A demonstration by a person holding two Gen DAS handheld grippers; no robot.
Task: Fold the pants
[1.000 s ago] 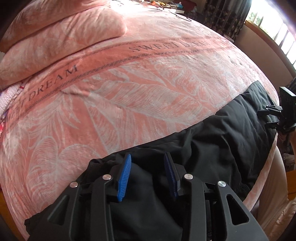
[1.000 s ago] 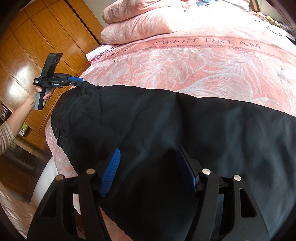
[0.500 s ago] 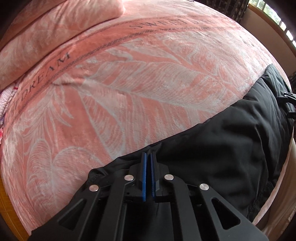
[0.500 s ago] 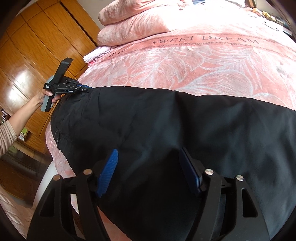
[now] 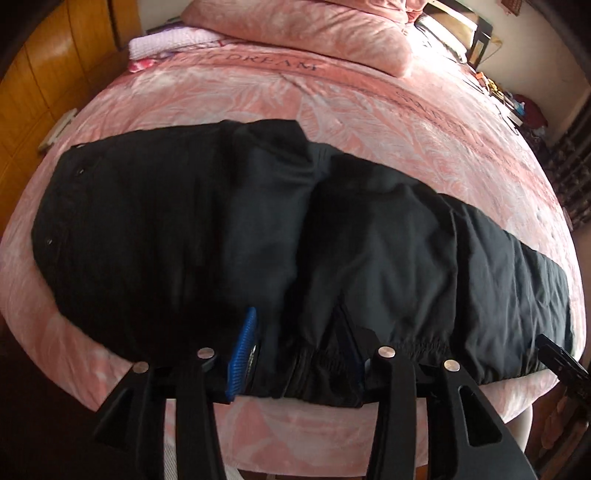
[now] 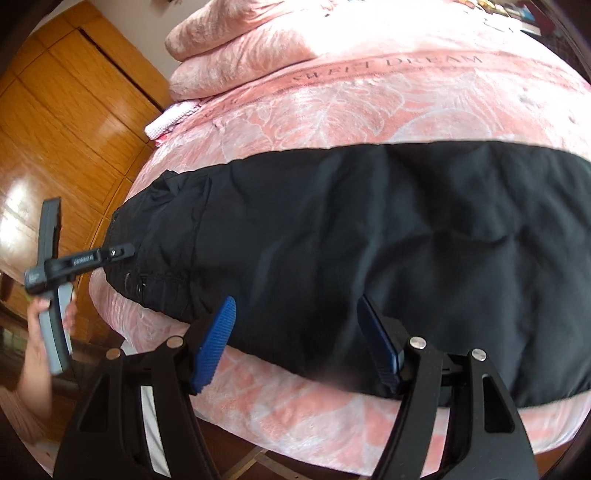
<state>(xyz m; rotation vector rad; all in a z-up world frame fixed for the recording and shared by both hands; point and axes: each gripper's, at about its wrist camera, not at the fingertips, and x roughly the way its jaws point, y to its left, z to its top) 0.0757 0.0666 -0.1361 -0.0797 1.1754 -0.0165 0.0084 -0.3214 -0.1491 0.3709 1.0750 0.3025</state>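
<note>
We hold both grippers tilted steeply down over the near edge of the bed (image 5: 369, 122): the left gripper (image 5: 295, 350) has its jaws opening with the pants' (image 5: 221, 229) gathered hem between them, the right gripper (image 6: 299, 339) has its jaws spread, pinching nothing. The black pants lie lengthwise left to right along that near edge. Pink pillows (image 6: 236, 40) sit far, a wooden wardrobe (image 6: 62, 122) left.

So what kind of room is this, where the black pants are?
It looks like a bedroom. The pants lie on a bed with a pink blanket that says "SWEET DREAM", there is a pink pillow at the far end, and a wooden wardrobe stands beside the bed.
</note>
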